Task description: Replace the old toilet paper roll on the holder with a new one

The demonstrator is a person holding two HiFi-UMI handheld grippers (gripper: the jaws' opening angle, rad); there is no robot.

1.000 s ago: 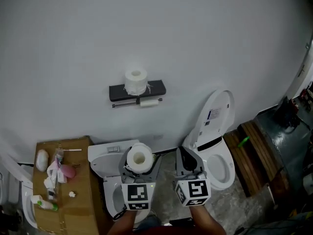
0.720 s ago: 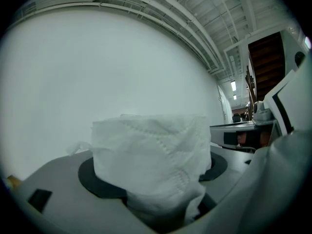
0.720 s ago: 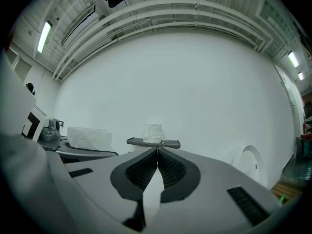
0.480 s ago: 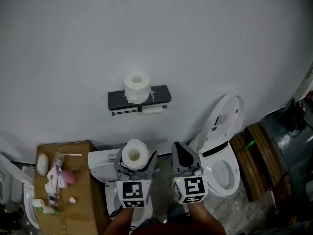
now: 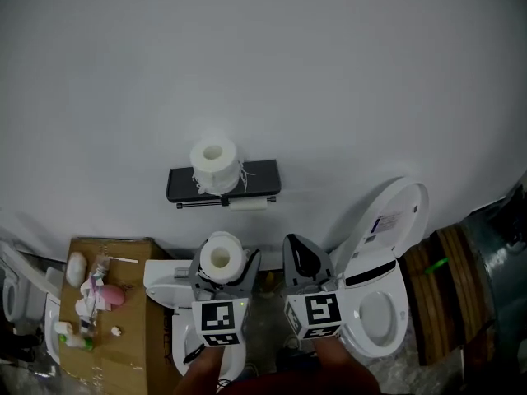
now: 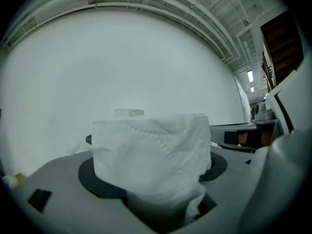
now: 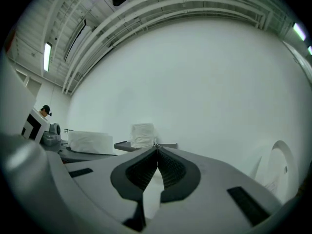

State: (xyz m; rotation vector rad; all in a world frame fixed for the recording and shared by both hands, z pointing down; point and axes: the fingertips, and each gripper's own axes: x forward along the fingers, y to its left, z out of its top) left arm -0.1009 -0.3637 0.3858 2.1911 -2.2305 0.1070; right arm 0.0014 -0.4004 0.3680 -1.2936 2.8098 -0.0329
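A black wall shelf [image 5: 259, 179] carries a full white roll [image 5: 214, 164] standing on top. Under it, a thin, nearly used-up roll [image 5: 248, 206] hangs on the holder bar [image 5: 202, 204]. My left gripper [image 5: 225, 270] is shut on a new toilet paper roll [image 5: 220, 256], which stands upright between the jaws and fills the left gripper view [image 6: 152, 155]. My right gripper [image 5: 296, 252] is shut and holds nothing, its pads [image 7: 168, 168] meeting at the tip. Both grippers point level at the wall, below the holder. The right gripper view shows the shelf roll [image 7: 143, 134] straight ahead.
A toilet with its lid [image 5: 394, 212] raised stands at the right, its bowl [image 5: 380, 315] beside my right gripper. Another toilet's tank [image 5: 167, 276] lies under my left gripper. A cardboard box [image 5: 123, 360] with small toiletries is at the left. Wooden steps [image 5: 449, 274] are far right.
Both grippers have moved forward toward the wall, the left one still carrying the new roll. The shelf and holder now sit nearer and straighter ahead of them.
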